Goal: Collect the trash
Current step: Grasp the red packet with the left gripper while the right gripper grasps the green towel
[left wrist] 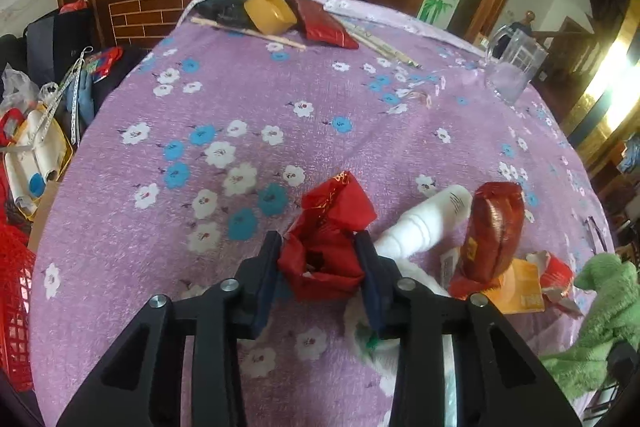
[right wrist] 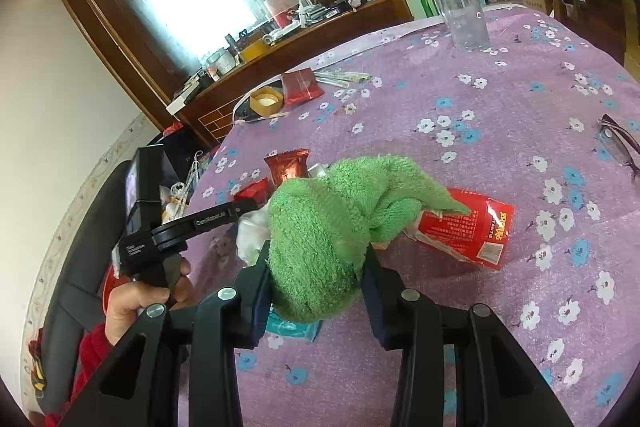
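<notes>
My left gripper (left wrist: 318,247) is shut on a crumpled red wrapper (left wrist: 332,227) over the purple flowered tablecloth (left wrist: 240,107). Right of it lie a white tube (left wrist: 424,223), a dark red foil pack (left wrist: 494,227), an orange packet (left wrist: 520,287) and a torn red wrapper (left wrist: 558,273). My right gripper (right wrist: 318,263) is shut on a green terry cloth (right wrist: 332,215), which drapes over a red snack bag (right wrist: 468,231). White tissue (right wrist: 252,231) and a teal packet (right wrist: 292,327) lie beside and under the cloth. The left gripper's body (right wrist: 192,223) shows at the left of the right wrist view.
A glass mug (left wrist: 514,67) stands at the far right; it also shows in the right wrist view (right wrist: 464,13). A yellow tape roll (left wrist: 270,13), a red pouch (left wrist: 324,23) and chopsticks (left wrist: 248,33) lie at the far edge. Glasses (right wrist: 618,143) lie right. A red basket (left wrist: 16,303) stands left of the table.
</notes>
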A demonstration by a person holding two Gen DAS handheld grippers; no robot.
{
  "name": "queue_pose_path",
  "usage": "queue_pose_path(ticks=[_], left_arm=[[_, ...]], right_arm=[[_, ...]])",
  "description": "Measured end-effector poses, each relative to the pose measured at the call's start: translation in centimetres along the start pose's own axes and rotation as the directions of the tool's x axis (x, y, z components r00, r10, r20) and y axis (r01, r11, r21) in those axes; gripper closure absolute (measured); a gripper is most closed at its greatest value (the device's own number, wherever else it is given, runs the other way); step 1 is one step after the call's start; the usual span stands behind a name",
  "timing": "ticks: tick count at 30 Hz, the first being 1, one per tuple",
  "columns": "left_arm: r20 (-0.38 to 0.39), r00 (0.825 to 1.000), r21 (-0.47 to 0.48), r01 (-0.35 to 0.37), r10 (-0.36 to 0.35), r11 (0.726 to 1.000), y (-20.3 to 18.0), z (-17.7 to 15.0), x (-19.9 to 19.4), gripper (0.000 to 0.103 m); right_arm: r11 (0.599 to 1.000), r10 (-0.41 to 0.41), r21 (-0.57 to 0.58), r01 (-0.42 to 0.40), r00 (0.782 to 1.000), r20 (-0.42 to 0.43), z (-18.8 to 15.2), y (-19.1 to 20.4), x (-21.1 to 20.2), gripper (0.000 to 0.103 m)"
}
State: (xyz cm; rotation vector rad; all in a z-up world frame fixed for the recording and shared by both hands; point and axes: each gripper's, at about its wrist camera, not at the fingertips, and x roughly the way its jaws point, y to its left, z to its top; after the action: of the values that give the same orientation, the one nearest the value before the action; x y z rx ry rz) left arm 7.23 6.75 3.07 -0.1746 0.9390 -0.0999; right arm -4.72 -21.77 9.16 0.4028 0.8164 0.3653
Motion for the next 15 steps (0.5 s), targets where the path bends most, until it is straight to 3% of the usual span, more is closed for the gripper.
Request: queue_pose_path(ticks=[7, 12, 15], left_arm=[[0.127, 0.991, 0.022, -0.044, 0.041, 0.999, 0.8, -3.6, -5.5, 0.067], [0.23, 0.967, 0.085, -0.13, 0.108, 0.988, 0.0, -7.6, -9.0, 0.067], [0.254, 0.959, 0.1, -0.159, 0.129, 0.982, -0.1, -9.4, -9.9, 0.067]], right_arm=[[0.998, -0.02, -0.066, 0.021, 1.0, 0.014, -0.8, 1.5, 0.1, 0.059], [0.988, -0.055, -0.145, 0.056, 0.998, 0.014, -2.4, 3.4, 0.9, 0.059], [0.98, -0.066, -0.185, 0.067, 0.998, 0.013, -3.2, 4.3, 1.3, 0.059]])
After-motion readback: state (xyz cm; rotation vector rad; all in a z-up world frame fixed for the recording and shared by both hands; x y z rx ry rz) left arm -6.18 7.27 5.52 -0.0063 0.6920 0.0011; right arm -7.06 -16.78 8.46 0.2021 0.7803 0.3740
